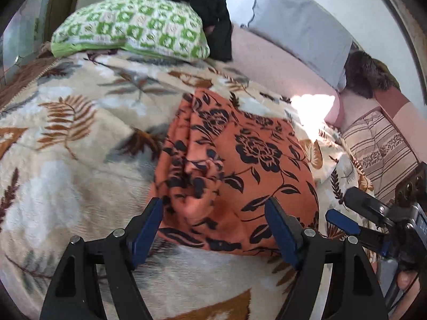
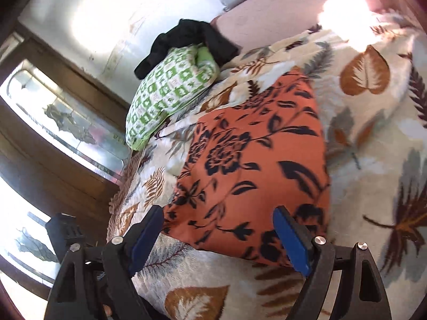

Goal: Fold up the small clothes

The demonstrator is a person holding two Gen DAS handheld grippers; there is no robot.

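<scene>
An orange cloth with black flowers [image 1: 234, 165] lies folded on the leaf-patterned blanket [image 1: 80, 138]. It also shows in the right wrist view [image 2: 256, 160]. My left gripper [image 1: 213, 213] is open and empty, its jaws spread over the cloth's near edge. My right gripper [image 2: 218, 224] is open and empty over the cloth's near edge. The right gripper shows at the right of the left wrist view [image 1: 344, 213]. A black garment [image 1: 202, 8] lies over the green pillow [image 1: 133, 26] at the back.
A grey pillow [image 1: 301, 26] leans on the wall at the back right. A pink sheet [image 1: 272, 61] lies beyond the blanket. A striped cushion [image 1: 379, 146] sits at the right. A wooden cabinet with glass panes [image 2: 61, 122] stands left of the bed.
</scene>
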